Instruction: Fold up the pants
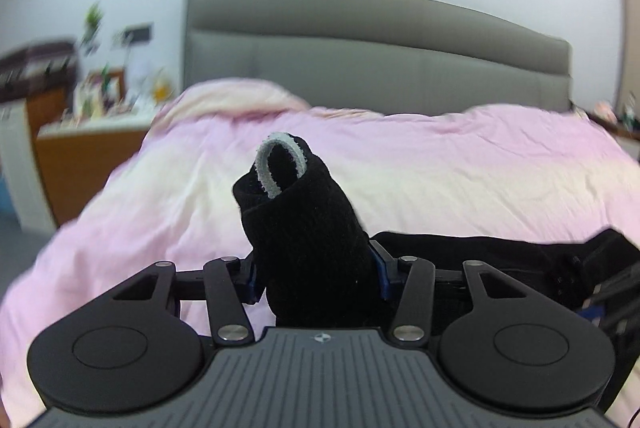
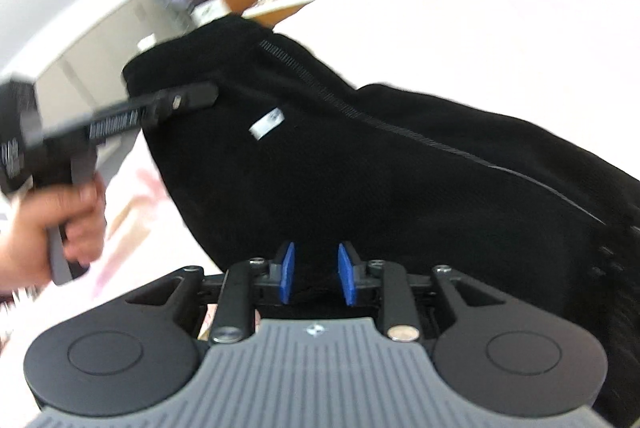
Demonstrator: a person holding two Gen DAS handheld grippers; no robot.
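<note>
In the left wrist view, the left gripper (image 1: 316,268) has its fingers clamped on a thick bunch of the black pants (image 1: 296,228), which stands up between them, lifted clear of the pink duvet (image 1: 440,167) on the bed. A pale loop (image 1: 280,163), probably a drawstring or hanging tab, curls out of the top of the bunch. More of the black cloth trails to the right of the bunch, low over the duvet. The fabric looks like soft knit or fleece: light, limp, not slippery, and it will sag wherever it is not held. One pair of pants, one loop, one bed.

In the right wrist view, the same pants (image 2: 400,163) hang as a broad black sheet in front of the right gripper (image 2: 316,274). Its blue fingers (image 2: 287,272) stand a little apart with black cloth running between them; whether they actually pinch it I cannot tell, as the picture is blurred. To the left of the pants, a hand (image 2: 60,224) holds the left gripper's handle, its tip at the top corner of the cloth. A ribbed seam (image 2: 360,111) and a small white label (image 2: 267,125) show. The firm places to take hold are the seam and the top edge, at two well-separated corners.
</note>
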